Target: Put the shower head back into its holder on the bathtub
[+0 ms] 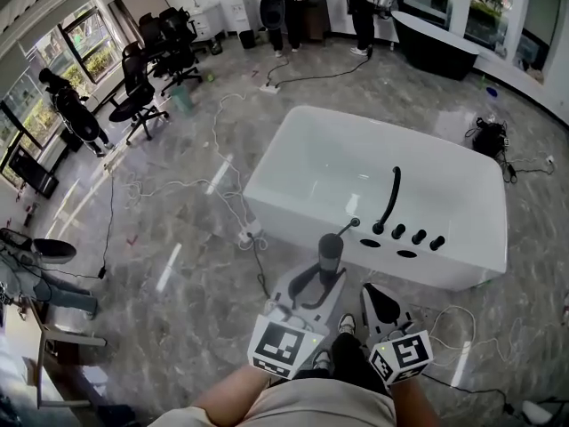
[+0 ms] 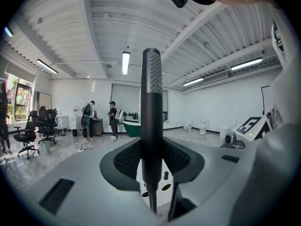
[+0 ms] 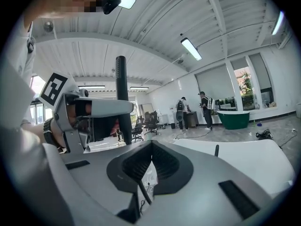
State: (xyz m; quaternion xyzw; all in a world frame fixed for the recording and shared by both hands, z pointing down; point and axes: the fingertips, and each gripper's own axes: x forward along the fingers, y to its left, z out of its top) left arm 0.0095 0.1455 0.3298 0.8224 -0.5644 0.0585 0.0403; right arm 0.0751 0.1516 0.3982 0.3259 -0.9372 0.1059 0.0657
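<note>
The shower head (image 1: 331, 249) is gripped upright by the left gripper (image 1: 322, 281). Its holder (image 1: 370, 243) on the bathtub (image 1: 293, 163) rim is judged just ahead-right. The right gripper (image 1: 378, 302) is closed and empty.

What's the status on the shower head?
Left gripper shut on shower head, upright, short of the bathtub. Right gripper shut, empty. Hose trails to its rim; nothing seen blocking.

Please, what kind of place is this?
Probably a big open workroom or showroom, not a home bathroom: a white bathtub stands free on the glossy floor, with office chairs and loose cables around it.
</note>
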